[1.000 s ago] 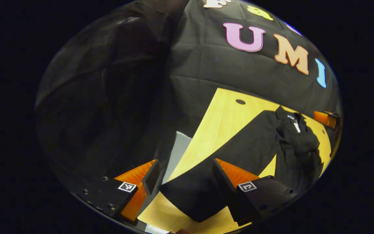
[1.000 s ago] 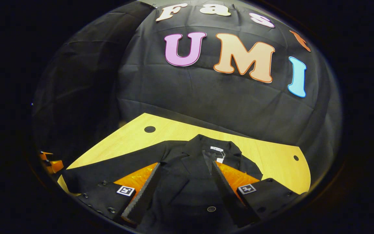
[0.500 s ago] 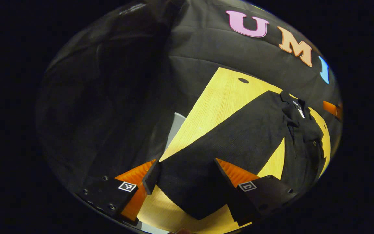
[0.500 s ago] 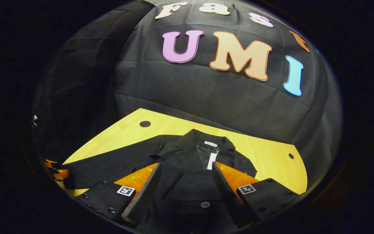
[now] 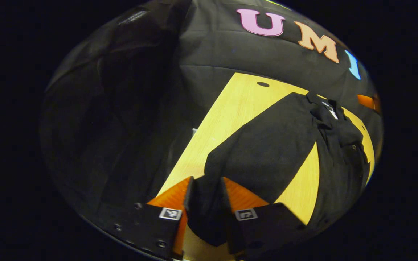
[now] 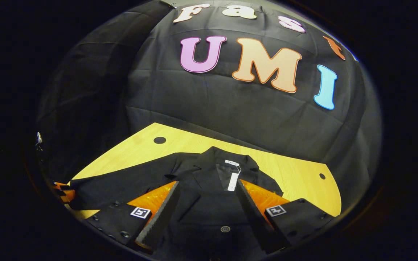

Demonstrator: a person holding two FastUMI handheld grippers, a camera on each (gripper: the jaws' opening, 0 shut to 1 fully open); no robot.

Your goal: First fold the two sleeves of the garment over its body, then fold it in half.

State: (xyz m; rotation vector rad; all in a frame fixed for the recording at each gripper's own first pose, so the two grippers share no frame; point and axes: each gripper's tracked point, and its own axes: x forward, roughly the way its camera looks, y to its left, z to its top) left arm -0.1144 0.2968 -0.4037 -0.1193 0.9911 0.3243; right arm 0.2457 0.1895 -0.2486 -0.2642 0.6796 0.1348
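Observation:
A black button-front garment [image 6: 209, 203] lies face up on the yellow wooden table [image 6: 296, 174], collar toward the far wall, a white tag at the neck. One sleeve [image 5: 263, 152] stretches out toward me in the left gripper view. My left gripper [image 5: 205, 186] is shut on the cuff end of that sleeve, cloth bunched between its fingers. My right gripper [image 6: 205, 188] hovers open over the garment's chest, its fingers spread either side of the collar opening. The left gripper [image 6: 62, 190] also shows at the far left edge of the right gripper view, at the sleeve's end.
The table has a round hole [image 6: 159, 140] near its far left corner and another hole [image 6: 322, 176] at the far right. The booth's black cloth wall stands just behind the table. Bare wood [image 5: 230, 108] lies left of the sleeve.
My left gripper went from open around the sleeve's cuff to shut on it, and moved in closer along the sleeve. My right gripper barely shifted over the chest.

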